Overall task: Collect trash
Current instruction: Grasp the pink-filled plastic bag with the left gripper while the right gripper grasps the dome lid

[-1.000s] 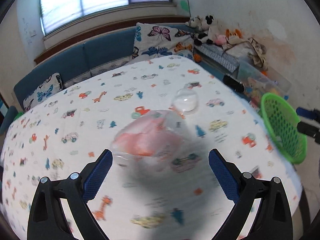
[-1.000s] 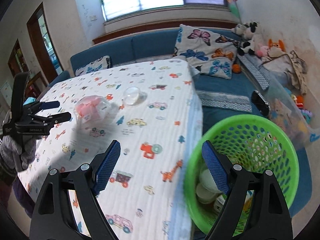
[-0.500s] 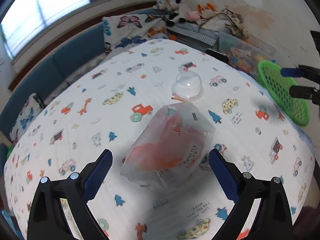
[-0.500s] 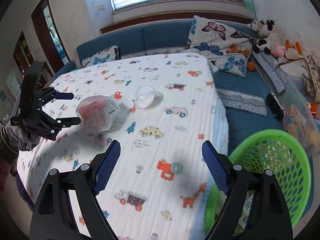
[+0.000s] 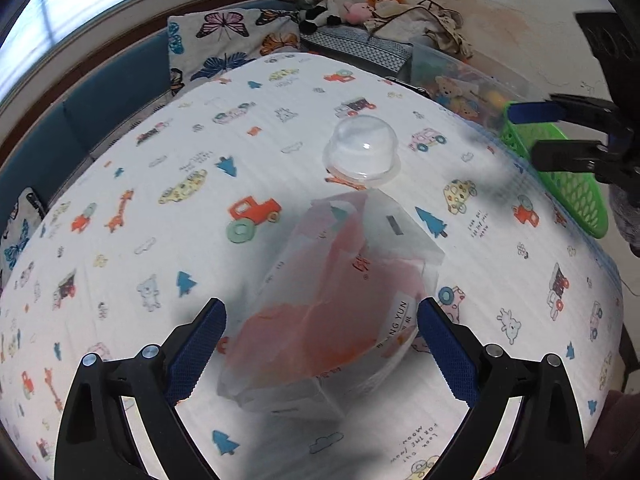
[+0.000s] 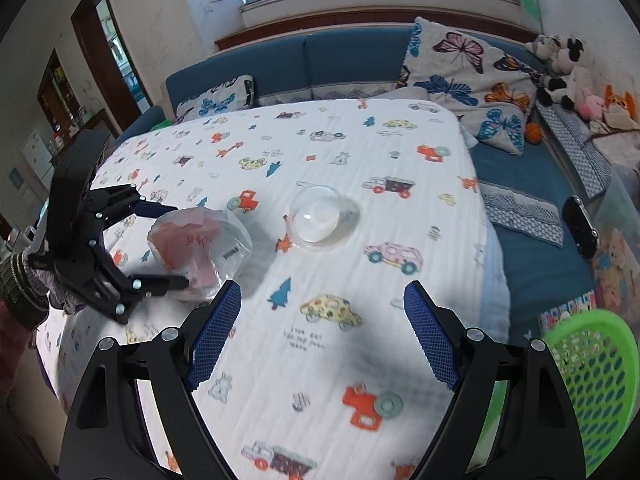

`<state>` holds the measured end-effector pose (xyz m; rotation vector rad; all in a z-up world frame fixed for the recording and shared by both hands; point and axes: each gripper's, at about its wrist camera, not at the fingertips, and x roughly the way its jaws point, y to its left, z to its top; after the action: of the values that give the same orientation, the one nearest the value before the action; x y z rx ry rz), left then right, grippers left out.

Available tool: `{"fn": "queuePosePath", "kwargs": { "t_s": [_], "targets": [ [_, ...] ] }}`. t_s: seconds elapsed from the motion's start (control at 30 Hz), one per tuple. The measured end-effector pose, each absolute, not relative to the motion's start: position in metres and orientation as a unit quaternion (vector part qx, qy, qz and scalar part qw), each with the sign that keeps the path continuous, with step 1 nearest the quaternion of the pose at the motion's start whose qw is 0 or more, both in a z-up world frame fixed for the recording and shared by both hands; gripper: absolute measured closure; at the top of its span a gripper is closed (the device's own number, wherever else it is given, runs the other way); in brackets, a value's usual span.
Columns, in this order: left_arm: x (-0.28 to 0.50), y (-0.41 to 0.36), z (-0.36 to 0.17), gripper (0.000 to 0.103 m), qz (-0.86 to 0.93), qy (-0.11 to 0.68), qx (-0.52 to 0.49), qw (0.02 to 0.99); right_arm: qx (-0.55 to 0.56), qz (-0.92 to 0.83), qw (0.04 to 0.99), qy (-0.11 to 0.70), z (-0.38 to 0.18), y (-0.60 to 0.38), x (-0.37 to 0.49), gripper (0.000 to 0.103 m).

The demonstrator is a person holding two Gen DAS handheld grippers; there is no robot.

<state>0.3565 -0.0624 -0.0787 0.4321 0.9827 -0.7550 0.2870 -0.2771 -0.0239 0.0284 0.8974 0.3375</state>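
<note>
Two grippers, both wide open, nothing held; left gripper [image 5: 320, 344] straddles translucent pink-filled bag [image 5: 340, 304], long axis running away toward clear dome lid [image 5: 362, 148]. Right gripper [image 6: 322, 336] hovers over cartoon-print tablecloth [image 6: 360, 152]; green basket [image 6: 596, 384] at table edge, blue sofa [image 6: 280, 64] behind.

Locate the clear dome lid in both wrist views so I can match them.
Left wrist: clear dome lid upper centre, just beyond the pink-filled plastic bag.
Right wrist: dome lid centre, right of the bag.
Shared landmark: green basket.
</note>
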Motion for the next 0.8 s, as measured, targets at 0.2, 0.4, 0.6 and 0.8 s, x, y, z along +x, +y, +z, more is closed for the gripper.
{"fn": "queuePosePath", "kwargs": {
  "t_s": [0.2, 0.4, 0.6, 0.8],
  "targets": [
    [0.355, -0.061, -0.083, 0.027, -0.339, 0.458, 0.189, 0.8, -0.003, 0.175, 0.882, 0.438, -0.035, -0.263, 0.305, 0.02],
    [0.352, -0.051, -0.079, 0.049, -0.311, 0.454, 0.162, 0.819, -0.004, 0.18, 0.878, 0.443, -0.046, -0.255, 0.326, 0.02],
    [0.346, -0.041, -0.07, 0.074, -0.281, 0.454, 0.135, 0.834, -0.012, 0.176, 0.878, 0.446, -0.058, -0.244, 0.346, 0.02],
    [0.342, -0.034, -0.066, 0.078, -0.269, 0.452, 0.124, 0.841, -0.026, 0.167, 0.878, 0.449, -0.071, -0.231, 0.363, 0.025]
  ]
}}
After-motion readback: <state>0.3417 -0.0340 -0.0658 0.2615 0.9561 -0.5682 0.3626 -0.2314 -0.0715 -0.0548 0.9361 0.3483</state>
